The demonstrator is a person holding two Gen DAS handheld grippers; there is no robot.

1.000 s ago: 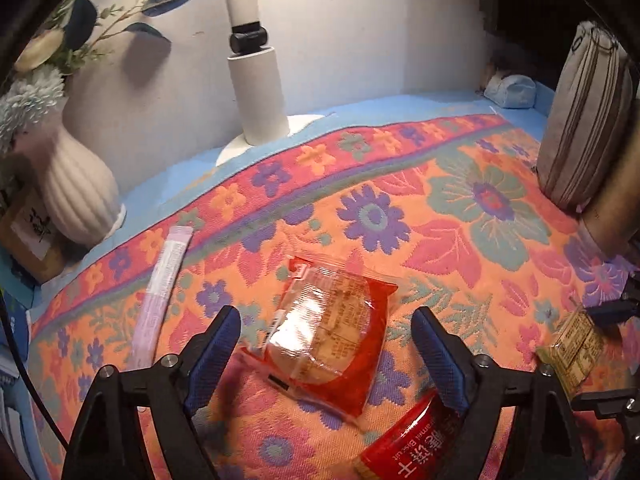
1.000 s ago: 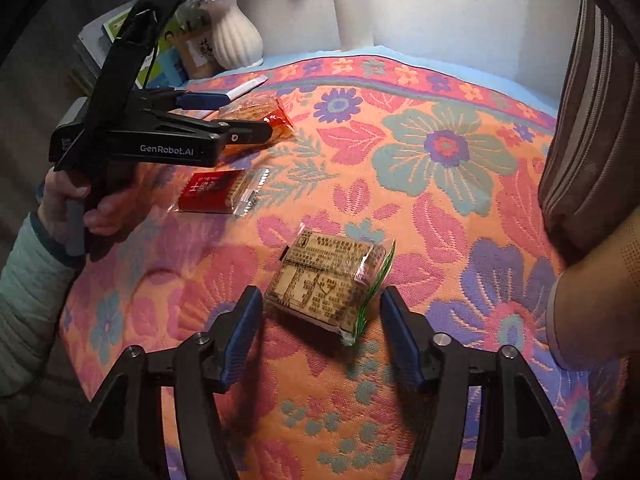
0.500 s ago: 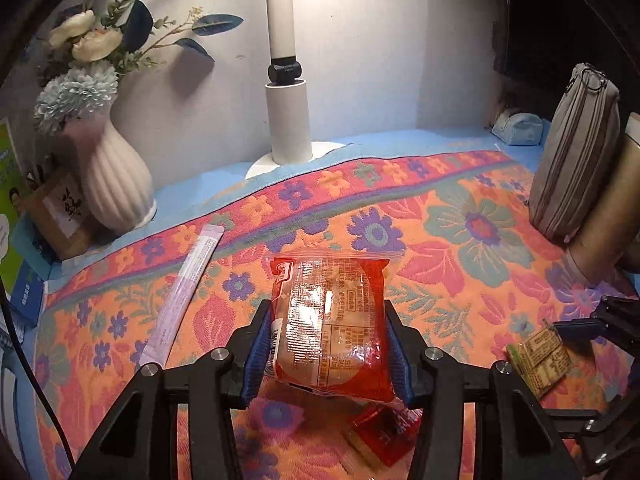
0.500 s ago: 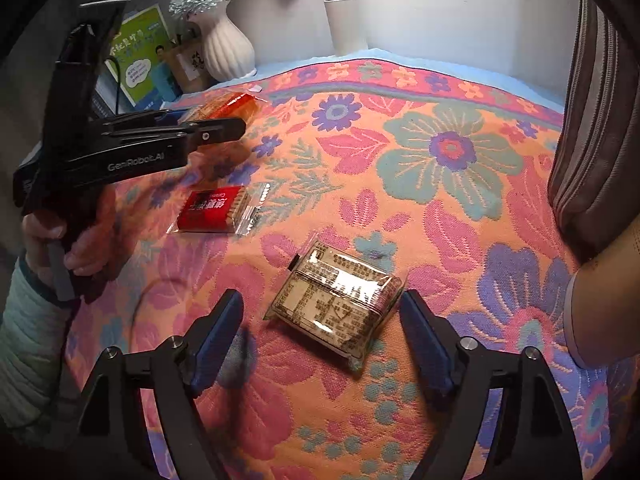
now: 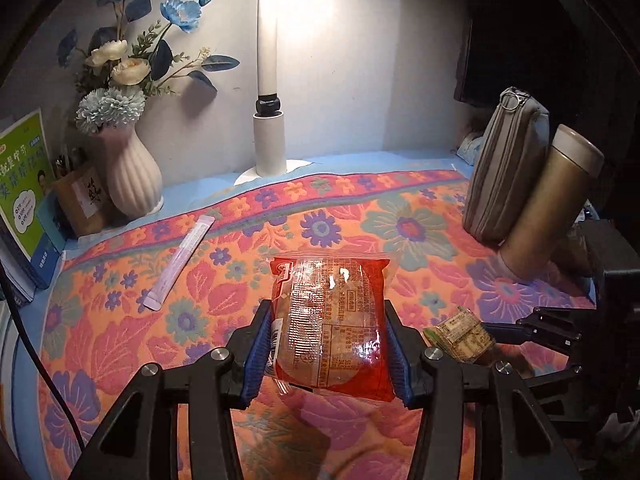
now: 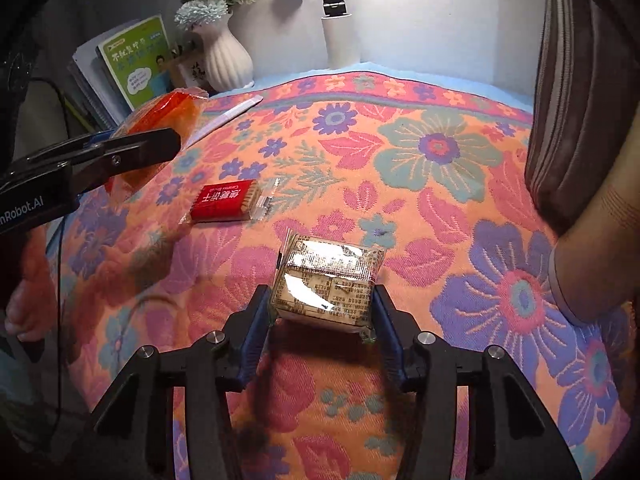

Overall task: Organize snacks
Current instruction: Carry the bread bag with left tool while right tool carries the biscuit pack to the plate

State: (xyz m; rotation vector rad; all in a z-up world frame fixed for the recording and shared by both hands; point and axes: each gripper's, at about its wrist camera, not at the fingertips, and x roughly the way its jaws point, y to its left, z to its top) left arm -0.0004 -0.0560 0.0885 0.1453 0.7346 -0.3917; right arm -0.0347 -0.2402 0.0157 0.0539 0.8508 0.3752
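Note:
My left gripper (image 5: 326, 344) is shut on a red-and-clear pastry packet (image 5: 332, 320) and holds it above the floral cloth (image 5: 400, 232); the packet also shows at the left of the right wrist view (image 6: 160, 136). My right gripper (image 6: 322, 328) is shut on a tan printed cracker packet (image 6: 326, 284), lifted just off the cloth; it also shows in the left wrist view (image 5: 460, 334). A small red biscuit packet (image 6: 226, 200) lies on the cloth. A long pale pink stick sachet (image 5: 180, 262) lies toward the back left.
A white ribbed vase (image 5: 130, 176) with flowers, a green book (image 5: 24, 188) and a small box stand at the back left. A white lamp post (image 5: 269, 136) stands at the back. A grey pouch (image 5: 504, 168) and a gold flask (image 5: 552, 204) lean at the right.
The left gripper has risen with the pastry packet. The right gripper was open around the cracker packet and has closed on it and lifted it slightly.

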